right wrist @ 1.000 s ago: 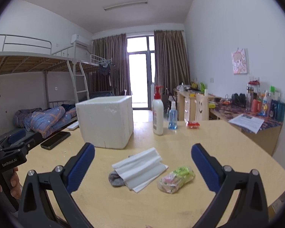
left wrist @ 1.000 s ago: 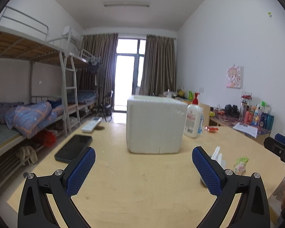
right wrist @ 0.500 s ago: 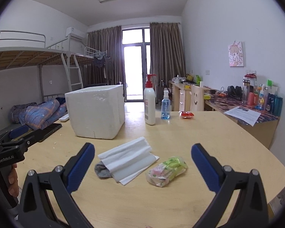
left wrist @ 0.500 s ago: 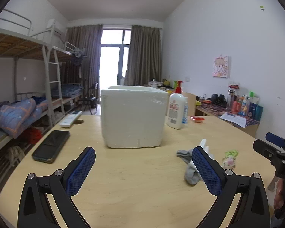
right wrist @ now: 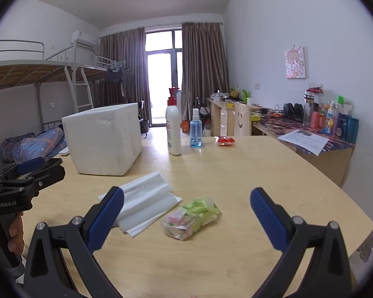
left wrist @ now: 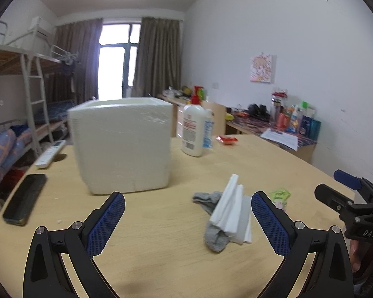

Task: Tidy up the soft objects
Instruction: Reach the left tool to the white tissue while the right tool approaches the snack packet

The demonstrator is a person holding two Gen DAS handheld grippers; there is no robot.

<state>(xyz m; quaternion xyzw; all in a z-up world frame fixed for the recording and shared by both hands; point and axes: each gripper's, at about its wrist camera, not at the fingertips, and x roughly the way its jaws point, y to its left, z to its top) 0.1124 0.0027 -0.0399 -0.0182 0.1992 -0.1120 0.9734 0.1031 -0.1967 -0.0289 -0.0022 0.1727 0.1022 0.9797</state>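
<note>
While both stand wide open and empty above the desk, the left gripper has swung right since a second ago, bringing the grey sock under the folded white cloth into its view; the right gripper frames the snack packet, foam box beyond.

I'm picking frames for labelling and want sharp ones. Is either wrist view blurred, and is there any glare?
Left wrist view: motion blur smears the foam box and phone; the gripper fingers stay sharp. Right wrist view: crisp, the snack bag and tissues read clearly. Both views: the window is blown out, with fisheye bending and dark corners.
</note>
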